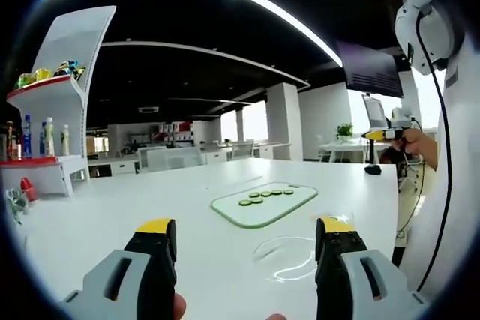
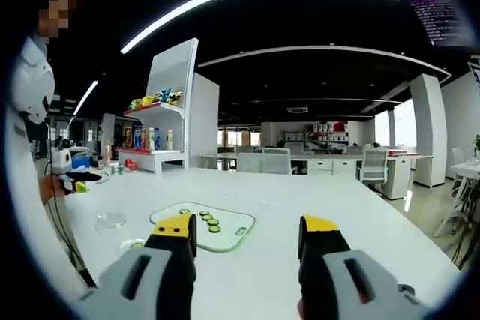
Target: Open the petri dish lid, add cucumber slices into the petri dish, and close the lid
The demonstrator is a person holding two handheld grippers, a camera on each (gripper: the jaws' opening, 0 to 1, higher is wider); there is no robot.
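In the left gripper view, a clear glass board (image 1: pixel 264 206) lies on the white table (image 1: pixel 112 222) with several cucumber slices (image 1: pixel 266 195) in a row on it. A clear petri dish (image 1: pixel 289 256) sits just in front of the board, close to my right-hand jaw. My left gripper (image 1: pixel 246 239) stands open and empty above the table. In the right gripper view, the board (image 2: pixel 234 231) with its cucumber slices (image 2: pixel 210 222) lies beyond my left-hand jaw. One clear dish (image 2: pixel 111 219) rests left of it, and a second round piece (image 2: pixel 133 245) nearer, with something green in it. My right gripper (image 2: pixel 247 239) is open and empty.
A person in white (image 1: pixel 450 177) stands at the table's edge, holding a small yellow-tipped tool (image 1: pixel 384 134); the same person (image 2: pixel 30 185) shows in the right gripper view. A white shelf (image 1: pixel 52 125) with bottles and snacks stands at the far end. Desks and chairs (image 2: pixel 277 161) lie beyond.
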